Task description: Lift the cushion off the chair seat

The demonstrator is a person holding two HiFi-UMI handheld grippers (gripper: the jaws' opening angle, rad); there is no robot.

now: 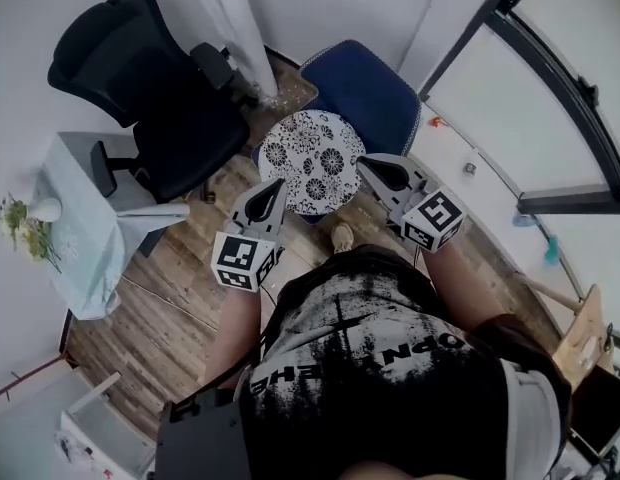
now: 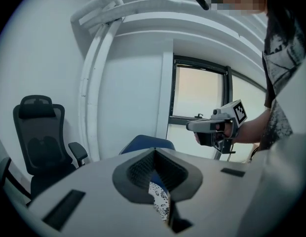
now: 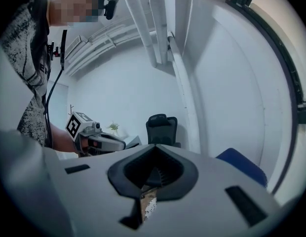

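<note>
Printed black-and-white shirt (image 1: 390, 368) of the person fills the bottom of the head view. Ahead of it, the round floral cushion (image 1: 312, 158) hangs between the two grippers at the front edge of the blue chair (image 1: 375, 93). It looks clear of the seat, though the angle leaves that unsure. The left gripper (image 1: 273, 186) is clenched on the cushion's left rim and the right gripper (image 1: 368, 166) on its right rim, with patterned fabric showing in each one's jaws. Left of the blue chair stand a black office chair (image 1: 155, 98) and a cloth-covered table (image 1: 90, 238) on a wooden floor (image 1: 180, 298).
</note>
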